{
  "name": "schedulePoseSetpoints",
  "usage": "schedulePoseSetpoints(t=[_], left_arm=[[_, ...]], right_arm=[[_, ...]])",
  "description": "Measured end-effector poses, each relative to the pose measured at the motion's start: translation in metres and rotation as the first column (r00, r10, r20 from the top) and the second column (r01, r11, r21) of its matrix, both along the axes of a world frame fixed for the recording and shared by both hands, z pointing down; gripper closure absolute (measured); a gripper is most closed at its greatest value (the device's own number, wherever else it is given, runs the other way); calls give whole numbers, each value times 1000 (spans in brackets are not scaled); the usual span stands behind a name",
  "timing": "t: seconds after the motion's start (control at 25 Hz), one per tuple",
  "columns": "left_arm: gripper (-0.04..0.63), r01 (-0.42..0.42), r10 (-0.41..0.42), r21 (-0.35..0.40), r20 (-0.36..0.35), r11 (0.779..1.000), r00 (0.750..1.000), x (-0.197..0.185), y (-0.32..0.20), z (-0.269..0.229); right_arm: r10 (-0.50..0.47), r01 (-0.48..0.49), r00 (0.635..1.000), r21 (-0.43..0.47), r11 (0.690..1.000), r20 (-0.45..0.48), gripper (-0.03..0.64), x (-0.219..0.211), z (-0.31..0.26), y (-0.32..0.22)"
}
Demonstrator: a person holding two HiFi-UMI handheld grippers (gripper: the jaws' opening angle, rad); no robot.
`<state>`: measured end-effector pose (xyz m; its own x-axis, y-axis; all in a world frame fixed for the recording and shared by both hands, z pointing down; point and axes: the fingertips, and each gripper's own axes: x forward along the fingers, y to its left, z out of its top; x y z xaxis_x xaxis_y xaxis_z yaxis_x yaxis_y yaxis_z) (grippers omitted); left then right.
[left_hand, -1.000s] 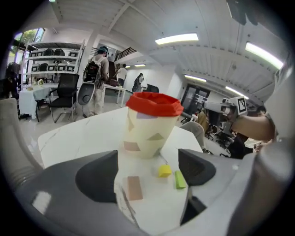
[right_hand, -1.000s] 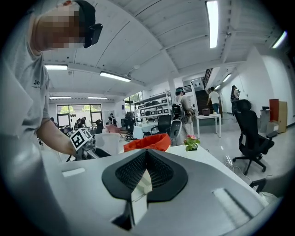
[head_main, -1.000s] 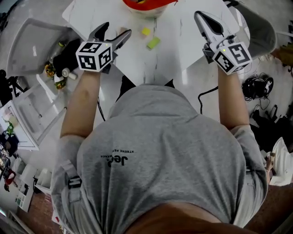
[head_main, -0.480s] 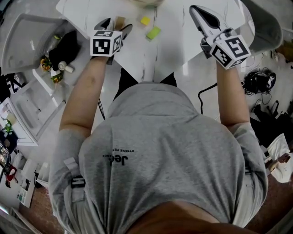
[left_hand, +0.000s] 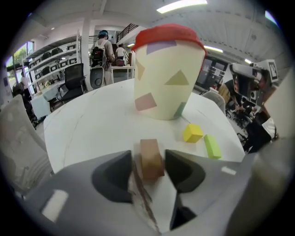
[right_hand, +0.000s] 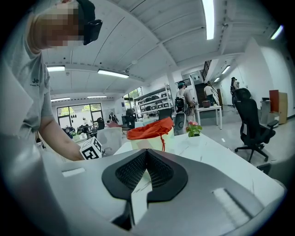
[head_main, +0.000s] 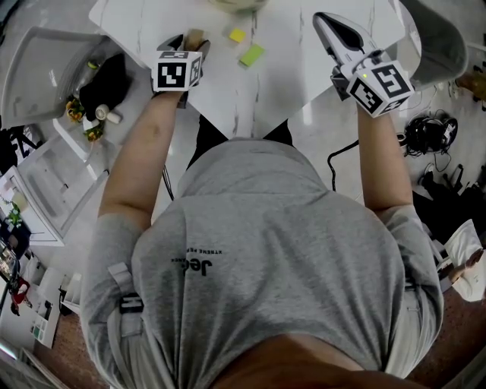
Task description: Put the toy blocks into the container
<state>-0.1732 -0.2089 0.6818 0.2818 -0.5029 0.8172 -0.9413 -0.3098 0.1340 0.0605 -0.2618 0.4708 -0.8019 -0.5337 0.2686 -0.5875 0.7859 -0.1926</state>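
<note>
From the head view, I saw the left gripper (head_main: 188, 42) angled down at the near left part of the white worktop (head_main: 288, 68), its marker cube facing up. A brown block (head_main: 196, 35) showed just past the cube, at the jaw tips. A yellow block (head_main: 238, 35) lay a little to its right, and a green block (head_main: 252, 55) lay near that one, closer to me. Only the pale rim of the container (head_main: 237, 3) showed at the top edge, beyond the blocks. The right gripper (head_main: 323, 19) hung over the right side of the worktop, well apart from all three blocks.

In the left gripper view, the brown block sat on the worktop squarely between the two jaws. The jaws had just been closing on it. A thin strip of worktop showed between the left jaw and the block, and the right jaw was almost against it, so I could not call it a firm grip. The container, cream with pastel shapes and a red rim, stood upright behind the block. The yellow and green blocks lay to its right, clear of the jaws.

In the right gripper view, the jaws met at their tips with nothing between them. The container stood beyond them across the worktop.
</note>
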Motion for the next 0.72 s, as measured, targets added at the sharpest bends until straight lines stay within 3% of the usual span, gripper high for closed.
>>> schedulePoseSetpoints(t=[0.04,0.36,0.72], left_arm=[[406,1,-1,-3,13,1000,1000,-2,0,1],[403,-32,32,-22,12,999,999,0,3,-7],[403,-37,38,52,-17,998,999,-2,-12,-50]], right_arm=[[-1,1,1000,0,1000,0,614,0,0,0],[4,-4,1000,8,1000,-1,614,1,-8,-1],[13,-13,1000,34,999,3,614,1,-24,-7]])
